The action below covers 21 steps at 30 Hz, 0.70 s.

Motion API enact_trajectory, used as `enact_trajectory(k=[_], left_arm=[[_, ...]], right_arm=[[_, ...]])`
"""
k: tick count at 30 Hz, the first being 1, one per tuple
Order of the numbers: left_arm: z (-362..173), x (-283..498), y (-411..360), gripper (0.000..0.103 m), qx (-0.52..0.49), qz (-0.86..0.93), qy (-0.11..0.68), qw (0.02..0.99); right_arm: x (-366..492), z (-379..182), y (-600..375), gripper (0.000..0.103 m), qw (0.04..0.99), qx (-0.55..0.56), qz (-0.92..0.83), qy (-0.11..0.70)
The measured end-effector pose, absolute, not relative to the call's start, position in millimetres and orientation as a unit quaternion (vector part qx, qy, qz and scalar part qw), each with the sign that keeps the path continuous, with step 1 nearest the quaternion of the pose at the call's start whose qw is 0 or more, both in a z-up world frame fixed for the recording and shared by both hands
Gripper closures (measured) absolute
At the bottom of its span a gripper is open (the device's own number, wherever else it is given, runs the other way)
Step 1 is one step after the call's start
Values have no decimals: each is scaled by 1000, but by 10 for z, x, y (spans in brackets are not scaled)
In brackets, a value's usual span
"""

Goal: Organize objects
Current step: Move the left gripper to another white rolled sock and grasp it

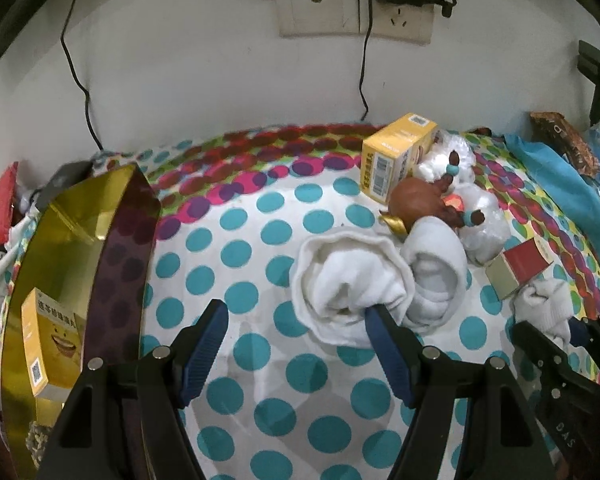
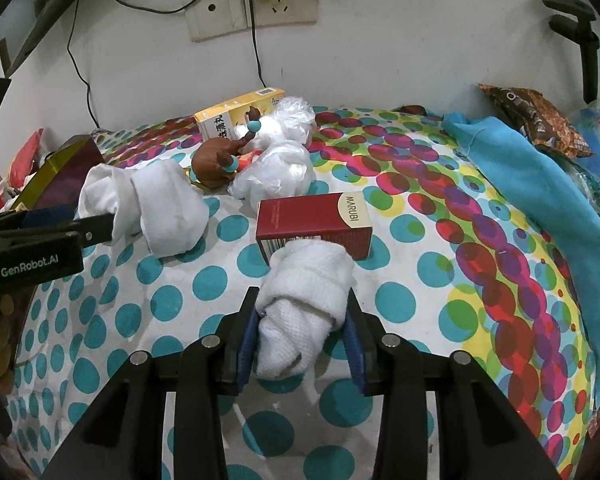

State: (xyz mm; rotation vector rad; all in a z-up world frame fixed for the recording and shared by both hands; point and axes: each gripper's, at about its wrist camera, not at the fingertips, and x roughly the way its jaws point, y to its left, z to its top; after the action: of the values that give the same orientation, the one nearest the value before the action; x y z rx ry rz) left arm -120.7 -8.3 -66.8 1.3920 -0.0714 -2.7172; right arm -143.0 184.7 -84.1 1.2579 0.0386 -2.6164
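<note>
My right gripper (image 2: 300,332) is shut on a rolled white sock (image 2: 304,304) that rests on the dotted bedspread (image 2: 204,280), just in front of a red box (image 2: 316,224). In the left wrist view that same sock (image 1: 544,308) sits at the right, beside the right gripper (image 1: 560,332). My left gripper (image 1: 296,320) is open with nothing between its fingers. Its right fingertip (image 1: 374,314) touches the near edge of a larger white roll (image 1: 348,284), and a second white roll (image 1: 436,276) lies against that one. The left gripper (image 2: 100,226) also shows at the left of the right wrist view.
A gold box (image 1: 72,240) at the left holds a yellow carton (image 1: 52,344). Behind the rolls lie a brown toy (image 1: 420,200), a yellow box (image 1: 396,156) and crumpled plastic bags (image 2: 276,160). A blue cloth (image 2: 520,184) and a snack bag (image 2: 536,120) lie at the right. A wall with sockets and cables stands behind.
</note>
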Motion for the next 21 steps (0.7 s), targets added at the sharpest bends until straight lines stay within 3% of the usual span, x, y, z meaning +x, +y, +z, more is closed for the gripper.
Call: enact_trajectory(k=[2,3,4,6,9,15,21], left_arm=[[-668,-1202,-70,31,451,-891,-29,42],[-667,-1199,-67,40,449,-892,-28,39],[-669,-1199,-63,58,450,-892,-24,33],[-685,-1214,-58,80,458,-889,-13,20],[-682,-1205,-48,82,454,-890,-8,21],[-645,-1159,-52,96,453,-891,-10,14],[-624,-1086,-92,97,453,-891,-6,8]], right_arm=[[-1435,-842,1846,66,119,430,-895,11],[-1437,-842,1845,66,120,430,-895,11],[-1435,-840,1844,66,119,430,-895,11],[-1443,-841,1846,66,119,430,-895,13],[-1446,-839,1849,66,120,430,-895,12],[-1448,-834,1852,65,119,431,-895,13],[-1446,-827,1860,65,119,431,-894,12]])
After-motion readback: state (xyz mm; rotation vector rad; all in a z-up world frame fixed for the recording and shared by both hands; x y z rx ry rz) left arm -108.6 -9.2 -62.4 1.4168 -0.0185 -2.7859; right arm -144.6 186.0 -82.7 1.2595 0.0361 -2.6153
